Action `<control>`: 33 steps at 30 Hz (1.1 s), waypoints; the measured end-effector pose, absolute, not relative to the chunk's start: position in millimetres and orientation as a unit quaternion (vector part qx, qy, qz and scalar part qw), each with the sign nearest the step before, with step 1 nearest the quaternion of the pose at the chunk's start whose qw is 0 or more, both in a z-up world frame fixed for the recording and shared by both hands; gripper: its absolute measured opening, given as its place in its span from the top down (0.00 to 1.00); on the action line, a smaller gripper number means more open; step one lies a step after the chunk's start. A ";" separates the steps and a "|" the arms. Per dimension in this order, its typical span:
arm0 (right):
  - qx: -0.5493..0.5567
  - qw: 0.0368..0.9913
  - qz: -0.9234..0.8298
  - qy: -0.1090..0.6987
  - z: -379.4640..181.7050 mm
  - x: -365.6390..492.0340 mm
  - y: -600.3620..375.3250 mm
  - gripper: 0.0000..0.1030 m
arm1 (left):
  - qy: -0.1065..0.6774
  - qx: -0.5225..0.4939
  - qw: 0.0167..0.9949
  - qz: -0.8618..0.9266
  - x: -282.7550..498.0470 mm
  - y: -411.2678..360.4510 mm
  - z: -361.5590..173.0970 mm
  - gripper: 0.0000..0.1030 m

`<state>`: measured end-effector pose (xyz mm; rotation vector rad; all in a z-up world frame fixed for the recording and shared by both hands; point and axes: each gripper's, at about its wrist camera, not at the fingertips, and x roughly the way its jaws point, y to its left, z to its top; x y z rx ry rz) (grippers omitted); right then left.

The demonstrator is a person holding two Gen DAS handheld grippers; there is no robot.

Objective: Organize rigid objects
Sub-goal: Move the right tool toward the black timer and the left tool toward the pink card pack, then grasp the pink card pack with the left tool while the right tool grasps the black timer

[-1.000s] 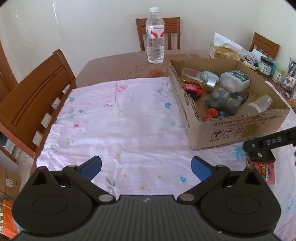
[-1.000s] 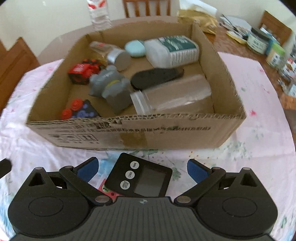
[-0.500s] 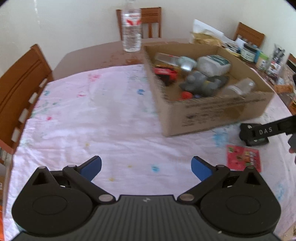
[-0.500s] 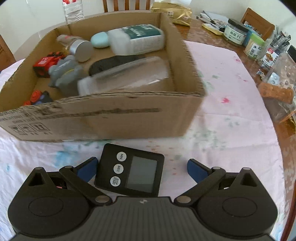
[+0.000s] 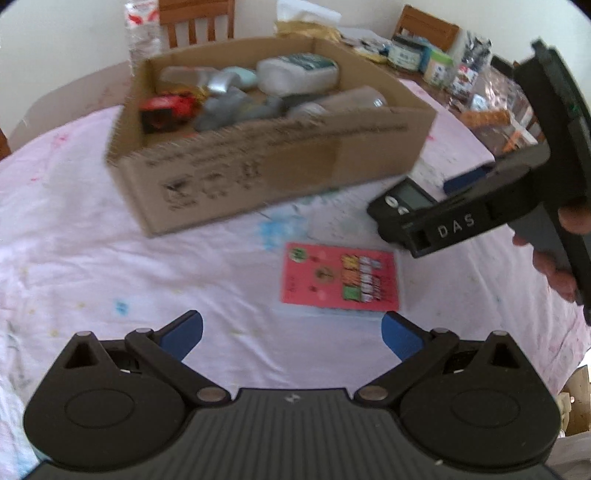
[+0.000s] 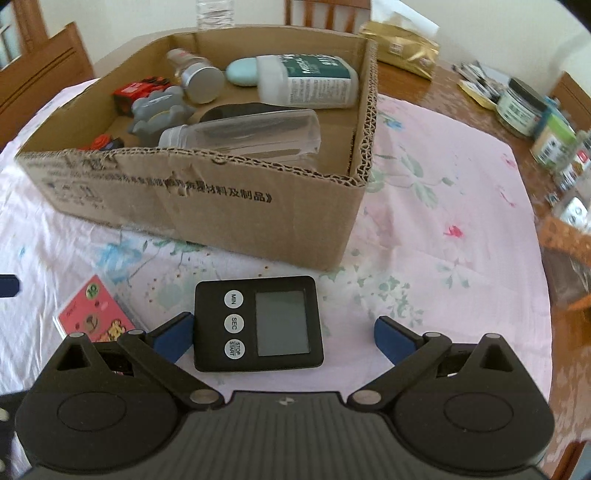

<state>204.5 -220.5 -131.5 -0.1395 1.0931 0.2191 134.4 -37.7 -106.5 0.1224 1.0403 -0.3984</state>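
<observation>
- Surface (image 6: 461, 192): dining table under a pale pink floral cloth; bare dark wood shows at the far and right edges.
- Room: cream wall behind, wooden chairs round the table – one at far side (image 5: 195, 18), one at left (image 6: 44, 74).
- Cardboard box (image 6: 229, 206) sits open-topped on the cloth, mid-surface. Inside: white bottle w/ green label (image 6: 310, 83), clear plastic jar on its side (image 6: 243, 138), grey toy (image 6: 159, 112), red toy car (image 6: 138, 90), small jar w/ silver lid (image 6: 195, 79), pale blue oval item.
- Black digital timer (image 6: 258, 323) lies flat on the cloth just in front of the box, buttons MIN, SEC, STOP/START along its left.
- Right gripper (image 6: 282, 334): fingers spread wide either side of the timer; left blue pad looks to be at the timer's edge, right pad apart from it. Not clamped.
- A hand (image 5: 554, 251) holds that gripper's handle, seen in left view.
- Pink card (image 5: 340, 277) lies flat on the cloth, left of the timer, apart from the box.
- Left gripper (image 5: 291, 334): fingers wide apart, nothing between them, above the cloth near the card.
- Water bottle (image 5: 142, 33) stands behind the box.
- Right edge of surface: clutter of jars (image 6: 521, 107), packets, gold bag (image 6: 402, 50).
</observation>
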 end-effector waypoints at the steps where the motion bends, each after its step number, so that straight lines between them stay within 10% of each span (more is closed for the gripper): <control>1: -0.068 0.846 0.108 0.517 -131.3 203.8 -222.0 0.00 | 0.494 0.055 0.846 -0.192 134.9 -41.4 -108.1 0.01; 33: -0.084 0.853 0.139 0.497 -132.4 200.3 -230.3 0.00 | 0.478 0.065 0.868 -0.118 155.3 -39.9 -119.4 0.12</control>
